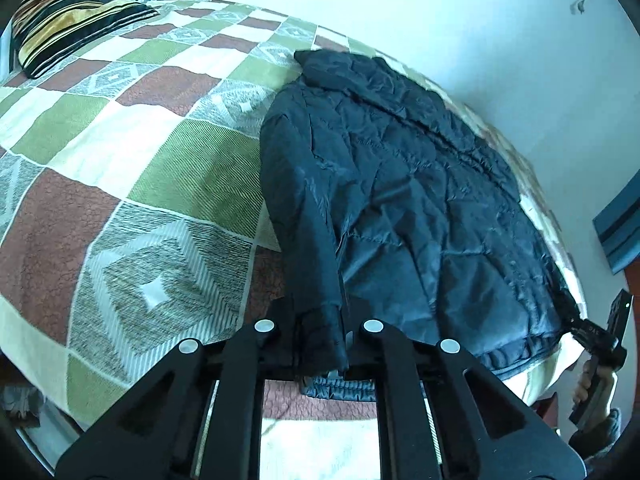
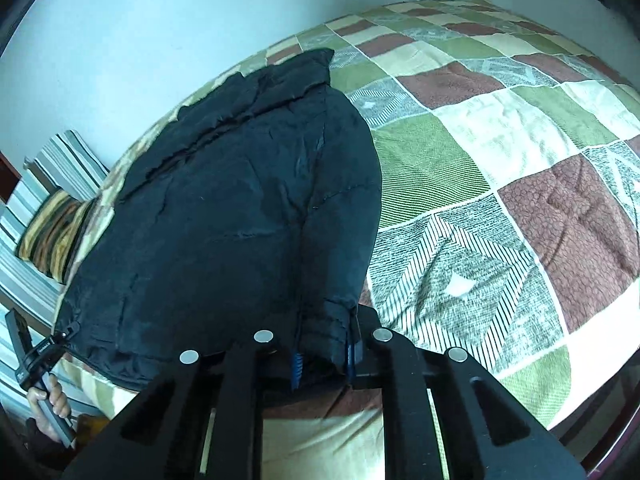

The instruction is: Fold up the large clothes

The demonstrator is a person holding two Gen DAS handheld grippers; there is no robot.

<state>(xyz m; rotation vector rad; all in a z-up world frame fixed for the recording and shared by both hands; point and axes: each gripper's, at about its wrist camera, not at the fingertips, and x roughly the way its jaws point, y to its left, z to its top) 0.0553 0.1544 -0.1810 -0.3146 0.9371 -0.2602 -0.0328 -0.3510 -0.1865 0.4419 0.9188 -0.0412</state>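
We have a dark navy quilted puffer jacket (image 1: pixel 400 184) spread flat on the patchwork bedspread of green, brown and cream squares (image 1: pixel 132 168), its collar at the far end ahead of both tools and its hem nearest us. Our left gripper (image 1: pixel 320 344) is clamped on the cuff of the near sleeve (image 1: pixel 322 332), which runs straight away from its fingers. Our right gripper (image 2: pixel 324 354) is likewise closed on the other sleeve's cuff (image 2: pixel 340 320), just ahead of its blue-lined pads. We judge the jacket light but bulky, soft and springy, with a slick shell that may slip; the ribbed cuffs and hem band look like the surest holds. A striped cushion (image 1: pixel 68 12) lies well beyond, to the left.
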